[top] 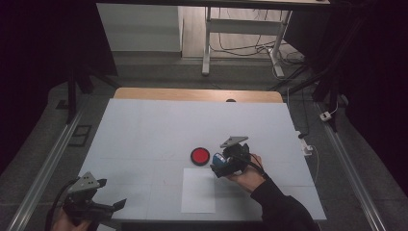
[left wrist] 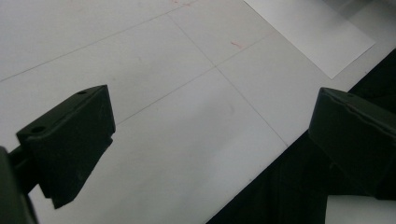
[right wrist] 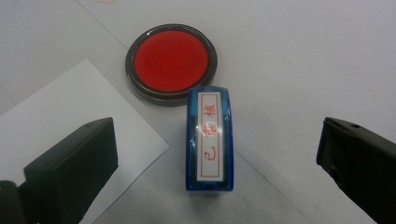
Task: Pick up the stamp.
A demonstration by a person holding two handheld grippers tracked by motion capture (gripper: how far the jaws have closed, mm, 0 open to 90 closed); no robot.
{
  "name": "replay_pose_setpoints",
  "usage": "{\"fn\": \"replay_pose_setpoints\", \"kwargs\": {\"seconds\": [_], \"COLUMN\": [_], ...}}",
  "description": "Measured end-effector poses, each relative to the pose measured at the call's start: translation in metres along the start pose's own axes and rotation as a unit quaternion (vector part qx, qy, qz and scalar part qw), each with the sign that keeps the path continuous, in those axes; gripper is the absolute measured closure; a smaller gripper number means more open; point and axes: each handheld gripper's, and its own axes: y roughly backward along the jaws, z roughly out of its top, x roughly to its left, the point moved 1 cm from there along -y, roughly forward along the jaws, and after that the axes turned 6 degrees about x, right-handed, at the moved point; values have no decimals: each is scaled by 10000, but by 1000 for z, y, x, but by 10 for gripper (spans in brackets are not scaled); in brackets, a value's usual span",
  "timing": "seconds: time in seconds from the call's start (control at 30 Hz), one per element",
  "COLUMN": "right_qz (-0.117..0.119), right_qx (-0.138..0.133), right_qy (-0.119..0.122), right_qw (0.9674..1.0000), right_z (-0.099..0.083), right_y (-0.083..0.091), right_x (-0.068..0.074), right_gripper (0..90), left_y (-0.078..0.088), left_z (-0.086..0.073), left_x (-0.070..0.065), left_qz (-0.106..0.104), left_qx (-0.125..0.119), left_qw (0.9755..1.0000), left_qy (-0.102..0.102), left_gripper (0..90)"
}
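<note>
Straddling the blue stamp [right wrist: 209, 140] with spread jaws, the right gripper [right wrist: 217, 149] had not grasped it; ink pad [right wrist: 171, 62] and paper [top: 198, 190] awaited, left gripper [left wrist: 210, 140] also spread.

White table [top: 144, 130] with red ink pad [top: 200, 156], blue stamp [right wrist: 209, 140] just beside it, white paper sheet [top: 198, 191].

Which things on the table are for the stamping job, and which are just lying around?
For the job:
- blue plastic stamp with a white label, between the open right claw
- round red ink pad
- white paper sheet

Just about:
- open left claw, idle at the table's near edge
- cables on the floor
</note>
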Motion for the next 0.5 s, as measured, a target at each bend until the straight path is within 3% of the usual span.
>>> {"fn": "replay_pose_setpoints", "kwargs": {"seconds": [0.1, 0.2, 0.27, 0.4, 0.43, 0.5], "right_qz": [-64, -35, 50, 85, 139, 148], "right_qx": [53, 83, 107, 114, 106, 108], "right_qy": [16, 17, 26, 12, -1, 5], "right_qw": [10000, 10000, 9999, 9999, 9998, 9998], "right_z": [1, 3, 3, 5, 6, 6], "right_y": [-3, -2, -2, -1, 0, 1], "right_x": [-1, -2, -4, -4, -4, -4], "right_gripper": [1, 93, 214, 299, 376, 401], "left_y": [0, 0, 0, 0, 0, 0], "left_z": [0, 0, 0, 0, 0, 0], "left_x": [0, 0, 0, -1, -1, -1], "left_qz": [-2, -3, 2, 8, 8, 9], "left_qx": [1, 12, 16, 20, 21, 25], "left_qw": [10000, 10000, 10000, 10000, 10000, 10000], "left_qy": [-7, -22, -34, -36, -38, -42], "left_gripper": [9, 9, 9, 9, 9, 9]}}
